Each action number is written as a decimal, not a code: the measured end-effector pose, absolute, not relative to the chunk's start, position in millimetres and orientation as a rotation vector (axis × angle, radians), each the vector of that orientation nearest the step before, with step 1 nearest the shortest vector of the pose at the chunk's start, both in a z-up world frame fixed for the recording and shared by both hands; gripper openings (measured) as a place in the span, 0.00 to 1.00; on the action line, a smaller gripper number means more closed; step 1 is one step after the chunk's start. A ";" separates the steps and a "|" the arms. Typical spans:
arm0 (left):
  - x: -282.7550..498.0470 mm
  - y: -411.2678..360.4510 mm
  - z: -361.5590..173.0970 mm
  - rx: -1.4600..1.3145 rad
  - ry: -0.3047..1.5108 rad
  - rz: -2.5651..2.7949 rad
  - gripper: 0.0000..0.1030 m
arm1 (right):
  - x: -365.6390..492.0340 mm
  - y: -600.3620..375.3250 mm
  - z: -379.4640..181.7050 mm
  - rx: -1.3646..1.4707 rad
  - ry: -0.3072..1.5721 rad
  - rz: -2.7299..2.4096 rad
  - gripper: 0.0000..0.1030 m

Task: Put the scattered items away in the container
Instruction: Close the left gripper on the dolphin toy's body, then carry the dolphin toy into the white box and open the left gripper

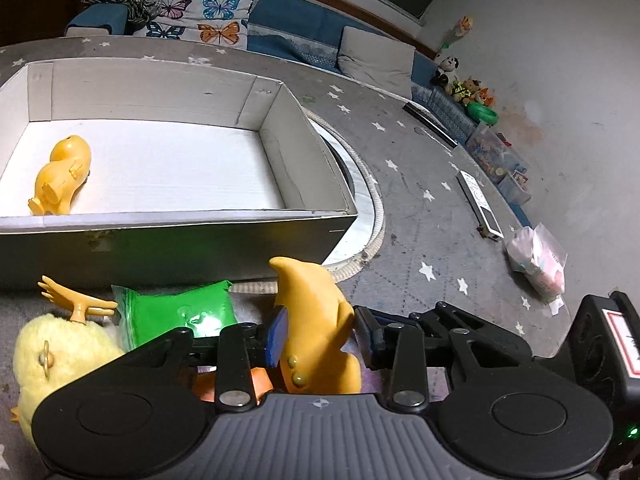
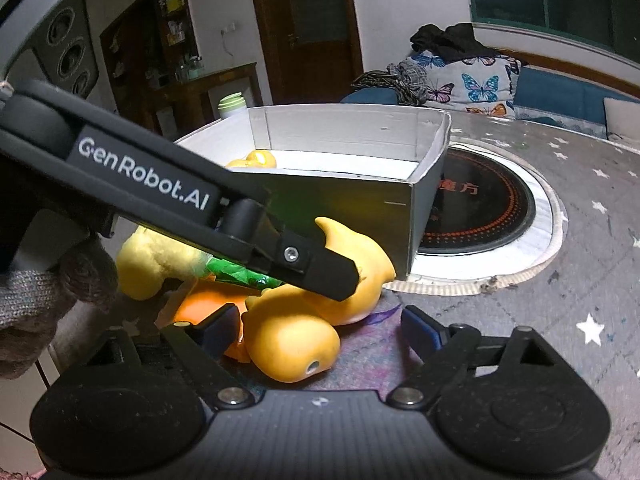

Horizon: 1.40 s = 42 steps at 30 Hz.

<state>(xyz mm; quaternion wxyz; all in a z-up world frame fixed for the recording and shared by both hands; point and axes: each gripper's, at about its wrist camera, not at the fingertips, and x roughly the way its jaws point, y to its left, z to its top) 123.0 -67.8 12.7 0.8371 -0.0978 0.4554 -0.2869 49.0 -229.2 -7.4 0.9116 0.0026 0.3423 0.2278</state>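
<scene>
A grey star-patterned mat (image 1: 420, 168) covers the surface, with a blue couch (image 1: 296, 28) and a butterfly-print cushion (image 1: 204, 8) at the far edge. Along the right side lie a white remote (image 1: 480, 204), a clear bag of pale items (image 1: 538, 256) and a row of small plush toys (image 1: 468, 88). A round black hotplate (image 2: 480, 208) with a white rim sits in the mat, partly under the box's right end.

The white cardboard box (image 1: 280, 216) stands at the middle of the scene, open on top. Inside, at its left end, one yellow rubber duck (image 1: 60, 176) lies on its side on the white floor; the rest of the floor is bare.

In front of the box's near wall the loose things are heaped together: a fluffy yellow chick plush (image 1: 52, 356) with orange feet at the left, a green foil packet (image 1: 180, 312) just beside it, something orange (image 2: 204, 304) underneath, and a second yellow rubber duck (image 2: 312, 316) on a purple-scribbled patch.

The left gripper (image 1: 316, 336) is clamped on this second duck, its blue pads (image 1: 276, 336) pressing the body from both sides, tail pointing up toward the box wall. Its black arm crosses the right wrist view in front of the box, hiding much of the heap.

The right gripper (image 2: 320, 332) hovers spread wide over the duck's head end, grasping nothing.
</scene>
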 end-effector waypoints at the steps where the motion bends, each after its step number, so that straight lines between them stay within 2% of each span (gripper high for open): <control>1: 123.1 -67.5 12.5 -0.206 0.963 -0.608 0.39 | 48.9 -230.1 -7.4 0.013 0.707 0.470 0.82; 5: 120.6 -70.5 12.9 -0.175 0.948 -0.612 0.39 | 48.7 -231.7 -6.6 0.035 0.712 0.476 0.73; 9: 122.9 -72.8 11.0 -0.178 0.958 -0.602 0.41 | 48.6 -229.5 -5.8 0.035 0.711 0.481 0.69; 25: 108.0 -76.5 14.3 -0.149 0.913 -0.584 0.38 | 46.0 -226.2 -1.1 0.047 0.706 0.460 0.66; 35: 92.0 -60.5 54.6 -0.165 0.817 -0.574 0.37 | 38.0 -211.6 36.5 -0.014 0.618 0.475 0.66; 42: 111.0 -42.9 92.2 -0.173 0.727 -0.522 0.37 | 52.7 -196.4 66.1 -0.056 0.562 0.504 0.66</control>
